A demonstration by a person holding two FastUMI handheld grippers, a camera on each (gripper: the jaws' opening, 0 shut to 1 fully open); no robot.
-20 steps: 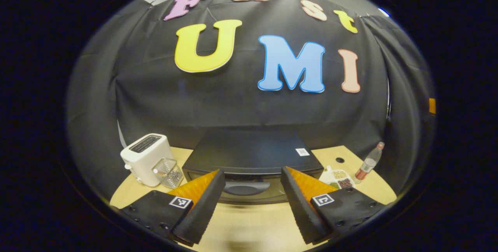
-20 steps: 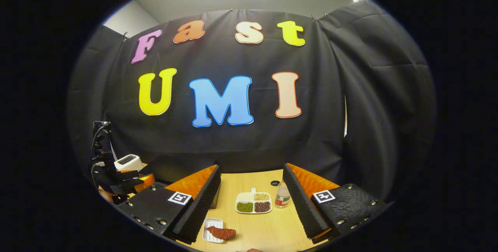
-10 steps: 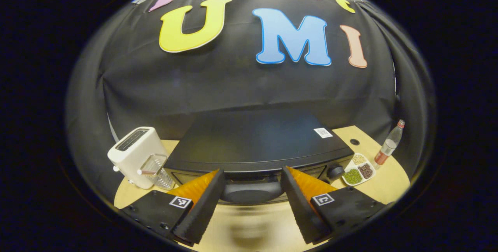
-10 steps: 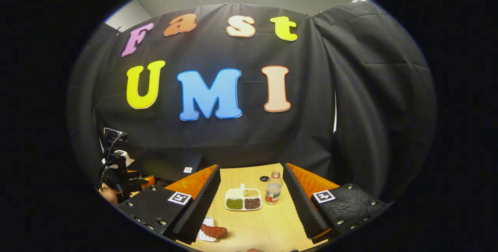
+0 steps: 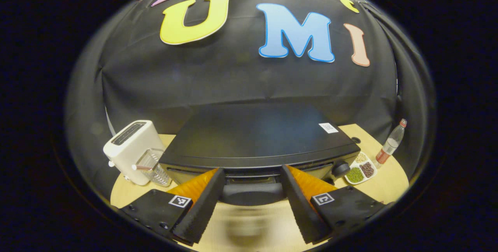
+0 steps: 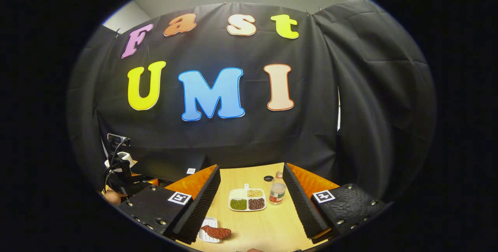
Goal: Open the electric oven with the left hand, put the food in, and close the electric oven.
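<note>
The black electric oven (image 5: 256,137) stands on the wooden table, door closed. Its dark handle (image 5: 252,193) lies right between the fingers of my left gripper (image 5: 253,207), which is open on both sides of it without pressing. In the right gripper view the oven (image 6: 171,166) shows at the left, with the left gripper and the hand holding it (image 6: 120,178) in front. A reddish piece of food (image 6: 216,231) rests on a small white tray (image 6: 208,235) near my right gripper (image 6: 253,211), which hangs open above the table.
A white toaster (image 5: 132,151) and a clear glass holder (image 5: 153,166) stand left of the oven. To its right lie a divided dish of beans (image 5: 360,168) (image 6: 248,200) and a small bottle (image 5: 389,145) (image 6: 277,193). A round hole (image 6: 268,178) is in the tabletop.
My left gripper has moved forward and down to the oven, so the handle now sits between its open fingers. The right gripper drifted a little; its fingers stay open.
</note>
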